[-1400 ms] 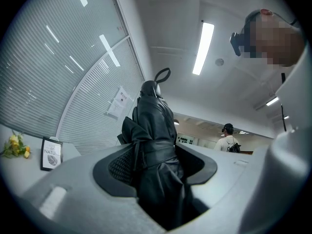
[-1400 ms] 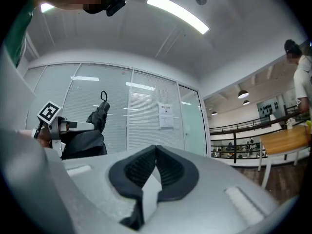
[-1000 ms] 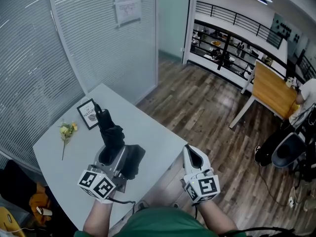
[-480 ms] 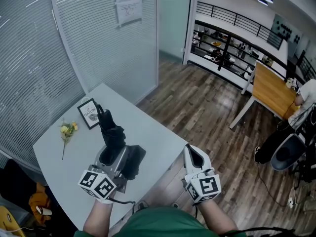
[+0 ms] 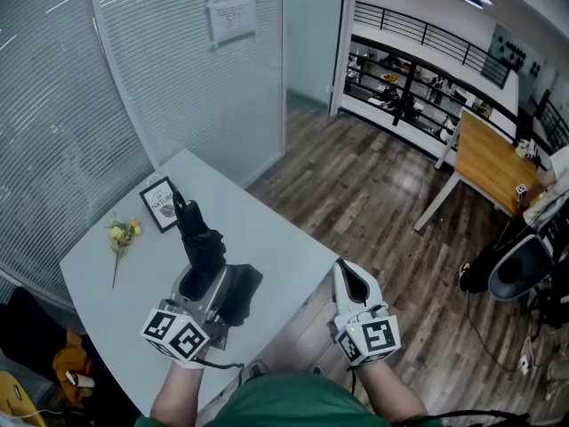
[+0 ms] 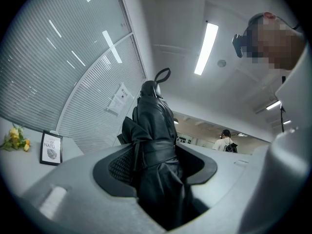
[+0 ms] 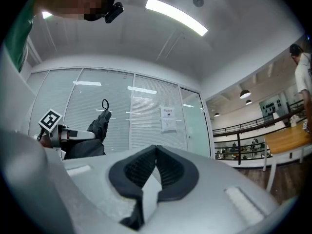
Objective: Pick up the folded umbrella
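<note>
A folded black umbrella (image 5: pixel 201 239) with a strap round its middle stands tilted away from me above the white table (image 5: pixel 267 229), its loop end (image 6: pixel 162 74) uppermost. My left gripper (image 5: pixel 213 283) is shut on the umbrella's lower part; in the left gripper view the umbrella (image 6: pixel 153 135) fills the gap between the dark pads (image 6: pixel 119 167). My right gripper (image 5: pixel 352 283) hangs beyond the table's near right edge, over the wooden floor. It is shut, with its pads (image 7: pixel 168 169) touching and nothing between them. The right gripper view shows the umbrella (image 7: pixel 100 122) at the left.
On the table lie a yellow flower sprig (image 5: pixel 122 234) and a small framed card (image 5: pixel 161 205) at the far left. Glass walls with blinds (image 5: pixel 178 69) stand behind the table. A wooden table (image 5: pixel 492 163), a black chair (image 5: pixel 516 274) and a person are at the right.
Both grippers and the umbrella hold still. The person at the far right edge has shifted a little further out of the picture.
</note>
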Motion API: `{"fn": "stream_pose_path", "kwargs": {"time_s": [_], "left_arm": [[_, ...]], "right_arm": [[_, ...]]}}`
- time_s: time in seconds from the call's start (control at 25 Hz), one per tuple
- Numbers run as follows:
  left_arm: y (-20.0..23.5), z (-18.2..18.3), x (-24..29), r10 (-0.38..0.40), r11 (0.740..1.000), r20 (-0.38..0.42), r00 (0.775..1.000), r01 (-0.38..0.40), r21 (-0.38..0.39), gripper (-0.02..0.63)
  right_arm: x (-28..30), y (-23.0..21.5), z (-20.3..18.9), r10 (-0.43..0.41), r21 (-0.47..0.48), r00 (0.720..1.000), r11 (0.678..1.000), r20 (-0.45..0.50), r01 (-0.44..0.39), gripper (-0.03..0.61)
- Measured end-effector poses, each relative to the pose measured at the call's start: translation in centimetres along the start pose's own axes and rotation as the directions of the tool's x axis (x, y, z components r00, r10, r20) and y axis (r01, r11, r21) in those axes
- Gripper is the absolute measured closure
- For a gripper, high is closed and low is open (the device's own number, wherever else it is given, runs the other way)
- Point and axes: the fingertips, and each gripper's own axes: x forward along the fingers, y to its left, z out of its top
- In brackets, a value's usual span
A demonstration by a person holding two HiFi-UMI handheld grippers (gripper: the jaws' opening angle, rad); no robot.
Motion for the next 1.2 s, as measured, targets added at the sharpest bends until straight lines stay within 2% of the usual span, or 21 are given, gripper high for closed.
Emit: {"fn": "stream_pose_path", "kwargs": {"time_s": [1.2], "left_arm": [[-1.4,-0.2,-1.2,-0.004,1.0,0.016,1.0,0.004,-0.003,0.356]], "right_arm": [[-1.5,-0.1,-0.5,0.02,0.001,1.0,1.0,0.011,-0.02,0.575]]}}
